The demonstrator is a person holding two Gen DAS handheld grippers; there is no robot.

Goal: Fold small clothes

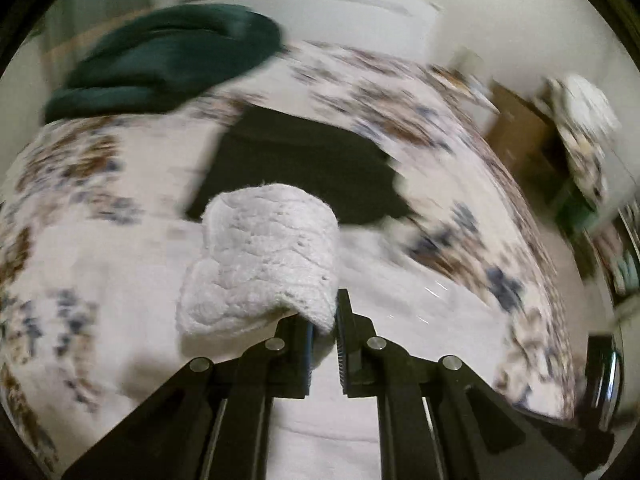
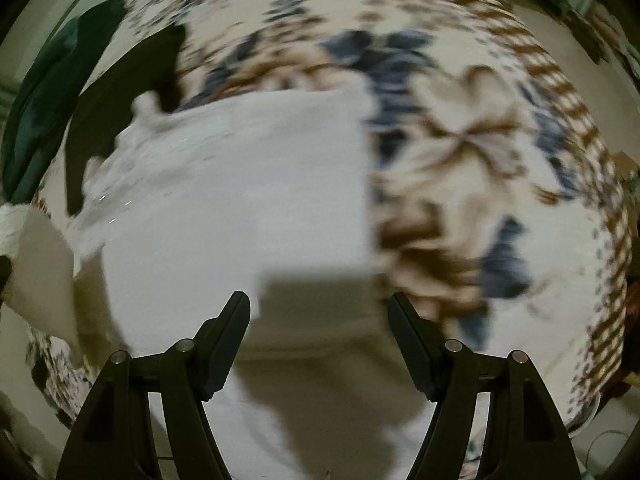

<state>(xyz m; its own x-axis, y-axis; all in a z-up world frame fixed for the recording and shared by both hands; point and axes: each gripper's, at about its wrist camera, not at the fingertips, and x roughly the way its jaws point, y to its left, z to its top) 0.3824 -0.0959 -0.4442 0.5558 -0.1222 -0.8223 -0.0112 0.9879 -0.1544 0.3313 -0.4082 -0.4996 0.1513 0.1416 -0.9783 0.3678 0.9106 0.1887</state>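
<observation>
My left gripper (image 1: 325,312) is shut on a white knitted garment (image 1: 264,252) and holds a bunched fold of it above the bed. The rest of the white garment (image 2: 240,184) lies spread flat on the floral bedspread (image 2: 480,140) in the right wrist view. My right gripper (image 2: 320,308) is open and empty, just above the garment's near edge. A black garment (image 1: 304,168) lies flat beyond the white one, and it also shows in the right wrist view (image 2: 120,96) at the left. Both views are blurred by motion.
A dark green garment (image 1: 172,56) lies heaped at the far side of the bed and shows at the left edge of the right wrist view (image 2: 36,120). A brown cardboard box (image 1: 520,136) and other clutter stand past the bed's right edge.
</observation>
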